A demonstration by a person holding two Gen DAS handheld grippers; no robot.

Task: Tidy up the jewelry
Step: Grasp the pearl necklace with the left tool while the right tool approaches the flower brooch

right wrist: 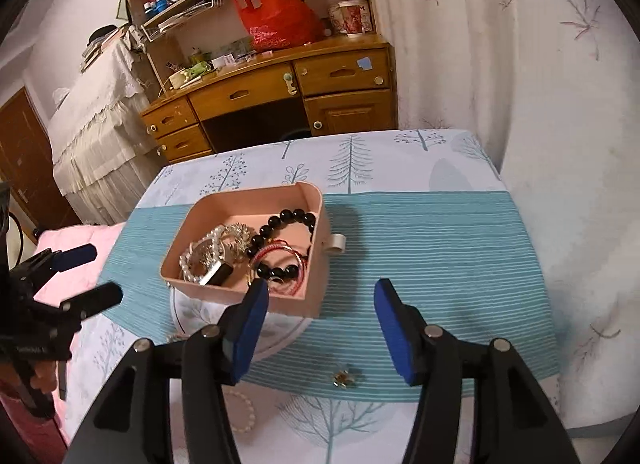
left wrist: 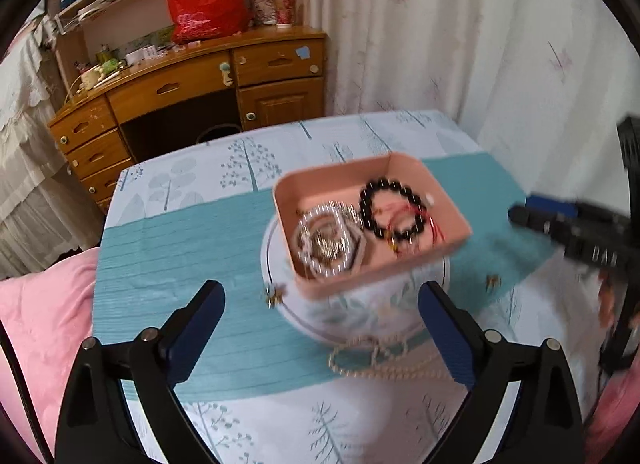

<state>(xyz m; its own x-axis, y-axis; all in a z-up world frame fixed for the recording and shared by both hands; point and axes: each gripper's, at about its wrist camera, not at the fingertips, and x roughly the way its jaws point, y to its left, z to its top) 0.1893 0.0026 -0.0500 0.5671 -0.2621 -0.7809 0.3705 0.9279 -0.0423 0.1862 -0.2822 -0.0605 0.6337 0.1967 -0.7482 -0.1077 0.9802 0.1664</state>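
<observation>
We see the pink box [left wrist: 400, 260] at the middle of both views, resting on a white round tin [left wrist: 360, 316] on the tabletop [right wrist: 440, 232]. Inside lie a black bead bracelet [left wrist: 390, 208], red cords [right wrist: 280, 254] and silver pieces [left wrist: 328, 244]. A pearl strand [left wrist: 380, 364] lies below the tin; a small gold piece [right wrist: 344, 378] sits lower centre in the right view. Our left claw [left wrist: 320, 328] stands wide open and empty; our right claw [right wrist: 320, 328] is partly open, holding nothing.

You get soft, even indoor light; your left view is motion-blurred, and both views bend toward black corners.
</observation>
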